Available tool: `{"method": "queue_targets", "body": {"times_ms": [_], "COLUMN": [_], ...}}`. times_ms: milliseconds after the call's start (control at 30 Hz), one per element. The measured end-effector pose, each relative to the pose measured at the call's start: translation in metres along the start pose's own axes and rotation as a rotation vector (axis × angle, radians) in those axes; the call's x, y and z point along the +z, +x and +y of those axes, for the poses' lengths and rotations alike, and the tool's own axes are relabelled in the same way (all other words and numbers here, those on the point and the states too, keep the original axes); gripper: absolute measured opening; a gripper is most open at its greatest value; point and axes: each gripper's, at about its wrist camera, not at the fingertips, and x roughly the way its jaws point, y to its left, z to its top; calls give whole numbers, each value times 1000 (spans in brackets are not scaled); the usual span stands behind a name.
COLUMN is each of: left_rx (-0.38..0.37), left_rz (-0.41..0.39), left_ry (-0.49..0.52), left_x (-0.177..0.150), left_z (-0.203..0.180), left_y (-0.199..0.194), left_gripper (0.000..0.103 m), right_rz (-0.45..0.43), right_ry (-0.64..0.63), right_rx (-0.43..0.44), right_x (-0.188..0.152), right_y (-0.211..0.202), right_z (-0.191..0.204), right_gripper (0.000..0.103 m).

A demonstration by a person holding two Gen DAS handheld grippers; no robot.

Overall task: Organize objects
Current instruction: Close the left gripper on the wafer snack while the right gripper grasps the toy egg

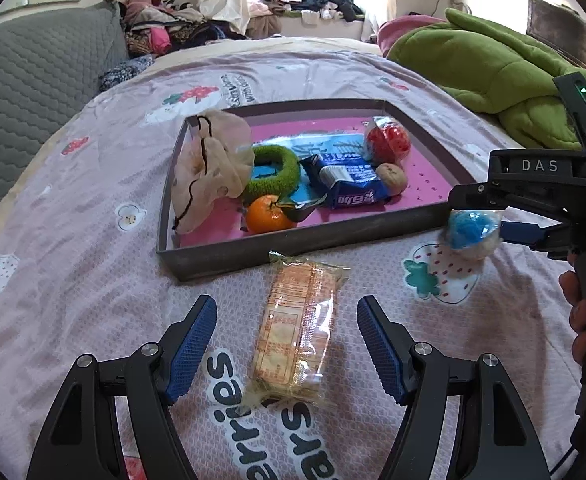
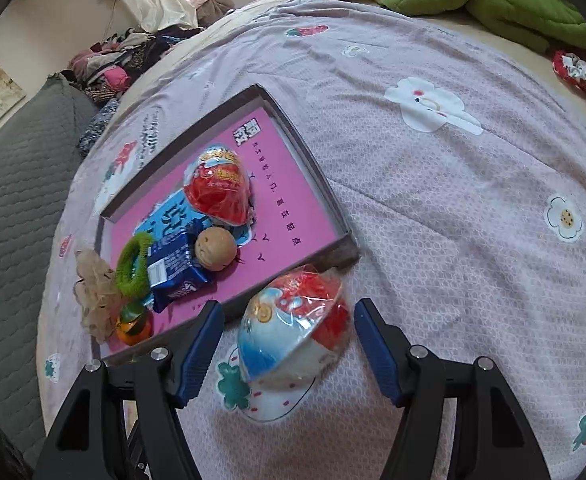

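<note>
A clear-wrapped pack of orange crackers (image 1: 297, 328) lies on the pink strawberry bedsheet, just in front of the dark-rimmed tray (image 1: 293, 240). My left gripper (image 1: 287, 308) is open, one finger on each side of the pack and neither touching it. A plastic-wrapped egg toy, blue, white and red (image 2: 293, 332), rests on the sheet by the tray's near corner (image 2: 349, 248). My right gripper (image 2: 289, 308) straddles it, open, with gaps at both pads; it shows too in the left wrist view (image 1: 489, 216). In the tray lie a mandarin (image 1: 267, 214), green scrunchie (image 1: 273, 174), blue snack pack (image 1: 349, 184), walnut (image 1: 391, 178) and red egg toy (image 1: 387, 144).
A beige scrunchie (image 1: 209, 168) hangs over the tray's left side. A green quilt (image 1: 493, 60) is bunched at the far right, a grey quilted cushion (image 1: 33, 80) at the left, piled clothes (image 1: 165, 28) behind. A red-and-white scrunchie (image 2: 577, 72) lies at the bed's right edge.
</note>
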Motion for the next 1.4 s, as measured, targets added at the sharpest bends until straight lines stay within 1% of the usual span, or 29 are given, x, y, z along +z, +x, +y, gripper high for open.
{"method": "queue_targets", "body": {"times_ms": [67, 133, 167, 300, 500, 600, 667, 700, 767, 967, 1100, 1400], "left_rx": [11, 2, 1, 6, -12, -20, -22, -26, -19, -13, 2, 25], "left_rz": [6, 15, 19, 36, 43, 46, 53, 55, 55, 51, 34, -6], "left_ry": [-4, -12, -12, -14, -24, -29, -37, -41, -45, -55, -46, -52], "left_x": [-1, -2, -3, -6, -6, -6, -6, -6, -6, -7, -6, 0], "left_z": [1, 3, 3, 3, 2, 0, 1, 1, 1, 3, 0, -1], "left_y": [5, 9, 11, 18, 22, 23, 25, 25, 25, 19, 10, -15], "left_gripper": [74, 74, 74, 74, 74, 60, 48, 44, 42, 40, 40, 40], "right_rz": [2, 8, 15, 13, 3, 4, -3, -9, -24, -65, -83, -102], "right_ry": [3, 0, -1, -12, -27, -32, -46, -60, -91, -189, -242, -294], "right_rx": [-4, -11, -8, 0, 16, 44, 57, 56, 58, 41, 36, 45], "right_x": [0, -2, -4, -7, -9, -9, -10, -11, -13, -20, -28, -37], "right_y": [4, 7, 9, 11, 10, 8, 5, 3, -3, -17, -25, -41], "right_z": [1, 0, 0, 0, -1, -2, 0, 2, 8, 25, 34, 40], "right_gripper": [64, 58, 57, 56, 56, 55, 55, 55, 55, 55, 55, 55]}}
